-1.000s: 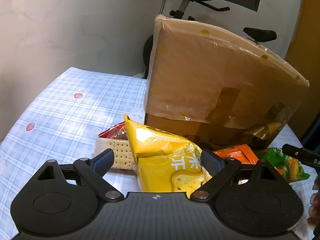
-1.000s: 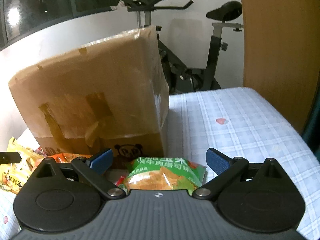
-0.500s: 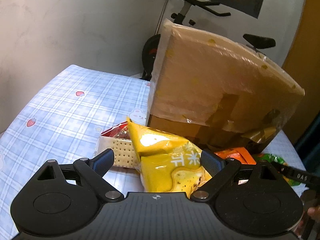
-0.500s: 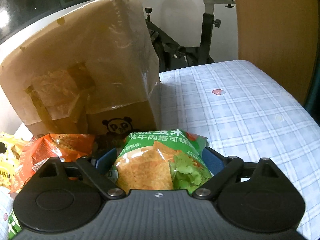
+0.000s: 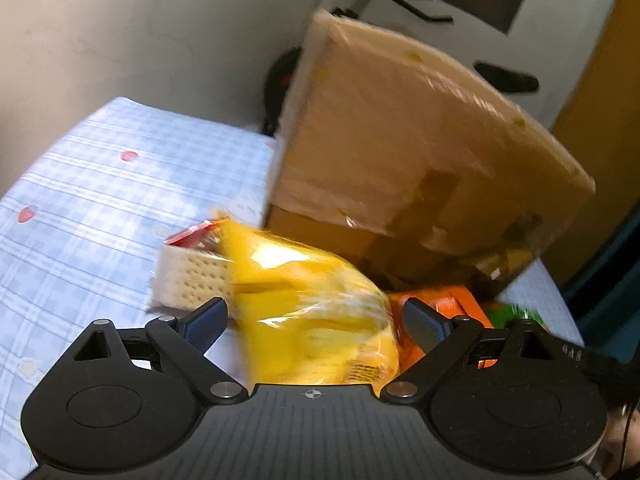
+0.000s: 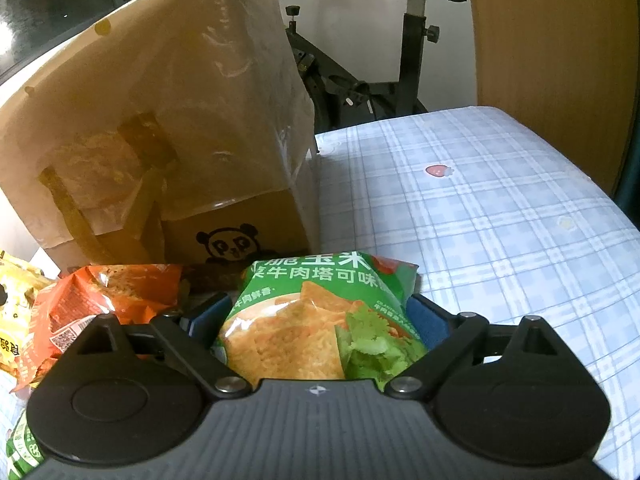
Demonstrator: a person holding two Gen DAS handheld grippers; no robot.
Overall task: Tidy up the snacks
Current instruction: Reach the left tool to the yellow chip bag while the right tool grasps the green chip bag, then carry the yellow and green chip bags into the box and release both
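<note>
A puffy yellow chip bag point(image 5: 296, 272) lies on the checked tablecloth, between the fingers of my left gripper point(image 5: 314, 320). That gripper is open, with a blue pad on each side of the bag. The left wrist view is motion-blurred. A green tortilla chip bag point(image 6: 320, 280) sits between the fingers of my right gripper point(image 6: 318, 316), which is open, its pads close against the bag's sides. An orange snack bag point(image 6: 108, 296) lies between the two bags, in front of a tall cardboard box point(image 6: 168, 120). A cracker pack point(image 5: 192, 280) and a red packet point(image 5: 192, 238) lie behind the yellow bag.
The taped cardboard box point(image 5: 400, 152) stands at the table's middle back. Blue checked cloth point(image 6: 480, 220) stretches right of it and also left point(image 5: 100, 200). An exercise bike point(image 6: 360, 80) and a wooden panel point(image 6: 552, 40) stand behind. Another green packet point(image 6: 20, 452) shows at bottom left.
Both grippers have moved forward. The green bag, once just ahead of the right fingertips, now sits deep between them. The yellow bag fills more of the left gap.
</note>
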